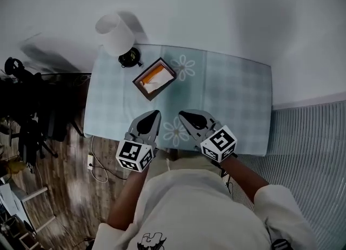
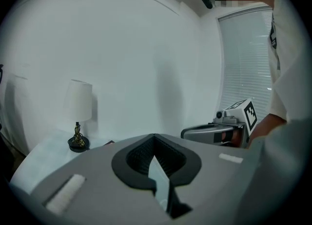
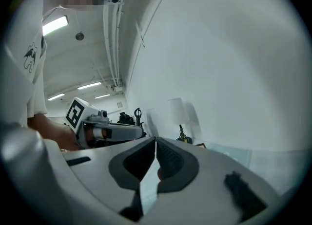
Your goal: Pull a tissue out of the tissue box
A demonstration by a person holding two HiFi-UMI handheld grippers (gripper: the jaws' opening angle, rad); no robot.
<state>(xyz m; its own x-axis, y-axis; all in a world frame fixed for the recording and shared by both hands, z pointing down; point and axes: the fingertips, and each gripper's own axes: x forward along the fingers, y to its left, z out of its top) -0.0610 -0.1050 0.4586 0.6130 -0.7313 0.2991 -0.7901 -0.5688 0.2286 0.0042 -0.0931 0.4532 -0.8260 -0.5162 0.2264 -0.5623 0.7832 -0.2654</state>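
The tissue box (image 1: 155, 79) is a dark wooden case with an orange-and-white pack showing in its top. It lies at the back left of the pale checked table (image 1: 238, 92). My left gripper (image 1: 155, 114) and my right gripper (image 1: 183, 115) hover side by side over the table's near edge, well short of the box. Both point toward it. Each has its jaws shut with nothing between them, as the left gripper (image 2: 154, 136) and the right gripper (image 3: 156, 139) show in their own views. Only a dark corner of the box (image 3: 200, 145) peeks over the right jaw.
A white-shaded lamp (image 1: 115, 32) on a dark base (image 1: 130, 57) stands at the table's back left corner, just behind the box. A white wall runs behind the table. Dark chairs and gear (image 1: 24, 113) crowd the floor to the left. A ribbed grey surface (image 1: 313, 146) lies to the right.
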